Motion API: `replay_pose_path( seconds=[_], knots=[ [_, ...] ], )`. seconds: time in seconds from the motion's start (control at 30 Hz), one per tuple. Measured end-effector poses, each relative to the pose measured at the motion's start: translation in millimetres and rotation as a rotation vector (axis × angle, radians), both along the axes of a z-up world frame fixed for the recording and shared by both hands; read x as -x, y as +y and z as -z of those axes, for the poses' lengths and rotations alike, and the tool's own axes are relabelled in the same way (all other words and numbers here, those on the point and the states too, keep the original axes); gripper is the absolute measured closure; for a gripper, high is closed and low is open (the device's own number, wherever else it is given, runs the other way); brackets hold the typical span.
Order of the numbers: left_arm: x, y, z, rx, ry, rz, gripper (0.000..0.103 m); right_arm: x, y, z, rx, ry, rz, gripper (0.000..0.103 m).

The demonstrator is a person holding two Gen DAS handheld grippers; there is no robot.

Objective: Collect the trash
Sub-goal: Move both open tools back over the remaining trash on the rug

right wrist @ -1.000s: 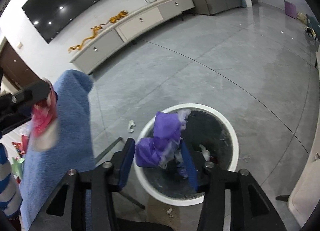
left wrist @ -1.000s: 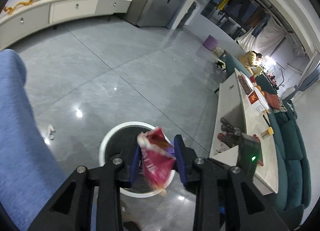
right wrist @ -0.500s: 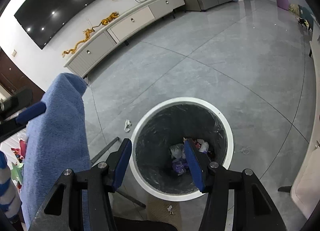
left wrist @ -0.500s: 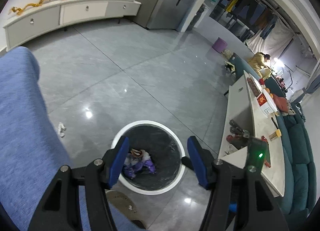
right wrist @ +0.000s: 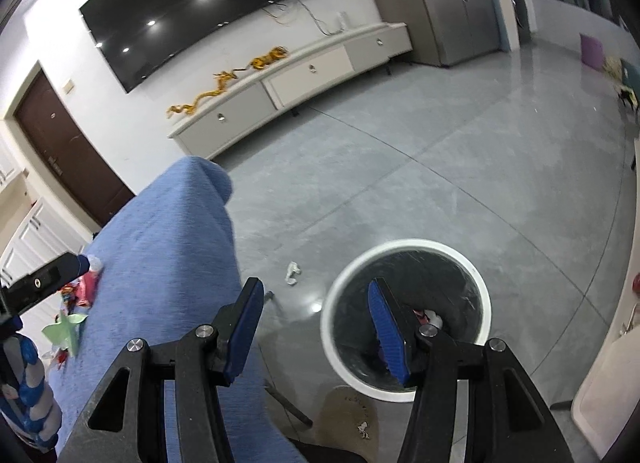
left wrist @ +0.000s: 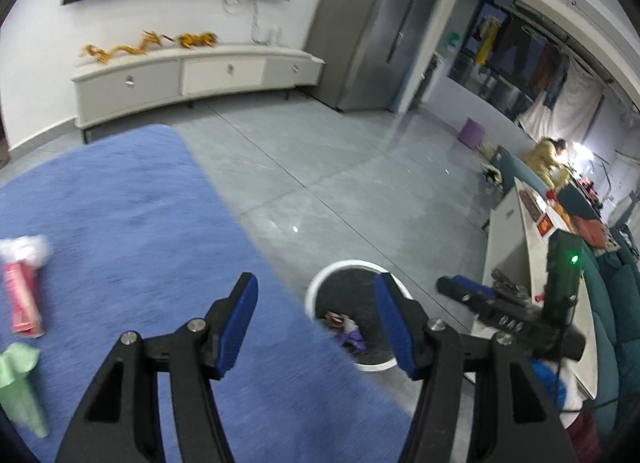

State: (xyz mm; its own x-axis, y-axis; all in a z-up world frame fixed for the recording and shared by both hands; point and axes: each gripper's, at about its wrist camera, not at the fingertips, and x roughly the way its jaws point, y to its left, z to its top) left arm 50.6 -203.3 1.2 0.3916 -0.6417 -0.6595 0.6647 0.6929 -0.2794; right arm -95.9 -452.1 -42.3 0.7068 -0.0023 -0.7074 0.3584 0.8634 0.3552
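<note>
The white-rimmed bin (left wrist: 347, 263) with a black liner stands on the grey floor, and a purple wrapper (left wrist: 353, 339) and a red one (left wrist: 334, 318) lie inside it. My left gripper (left wrist: 315, 279) is open and holds nothing, up over the edge of the blue cloth (left wrist: 120, 223). On that cloth at the left lie a pink packet (left wrist: 22, 299), a white crumpled paper (left wrist: 29, 247) and a green paper (left wrist: 17, 375). My right gripper (right wrist: 314, 285) is open and holds nothing, above the bin's (right wrist: 408, 243) near left rim. The green paper (right wrist: 64, 333) also shows there.
A small white scrap (right wrist: 293, 274) lies on the floor left of the bin and another scrap (right wrist: 363, 429) in front of it. A long white table (left wrist: 516, 263) and a teal sofa (left wrist: 612, 303) run along the right. A low TV cabinet (left wrist: 192, 75) stands against the far wall.
Both grippers let go of their wrappers, the left a red one and the right a purple one, which now lie in the bin. Both rose, and the left swung left over the blue cloth.
</note>
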Motion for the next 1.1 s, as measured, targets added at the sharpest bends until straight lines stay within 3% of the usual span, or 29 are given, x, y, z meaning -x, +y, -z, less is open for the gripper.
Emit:
replay_pose_path(
  seconds=[0.3,0.63,0.93,1.1],
  knots=[
    [2.9,136.0,-12.6,0.061,-0.057,-0.215,0.044,-10.0,50.1,-40.0,0.059,-0.052,-0.080,0.045],
    [12.7,285.0,2.2,0.080,-0.061,-0.469,0.044,-28.8,108.2,-57.4,0.097,-0.074,-0.176,0.044],
    [34.1,366.0,29.6,0.051,-0.018,-0.616,0.044,-39.7,145.9,-54.9,0.097,-0.055,-0.255,0.043],
    [44.5,386.4,44.5,0.047,0.015,-0.646,0.044,-46.0,162.9,-49.7,0.094,-0.037,-0.296,0.043]
  ],
)
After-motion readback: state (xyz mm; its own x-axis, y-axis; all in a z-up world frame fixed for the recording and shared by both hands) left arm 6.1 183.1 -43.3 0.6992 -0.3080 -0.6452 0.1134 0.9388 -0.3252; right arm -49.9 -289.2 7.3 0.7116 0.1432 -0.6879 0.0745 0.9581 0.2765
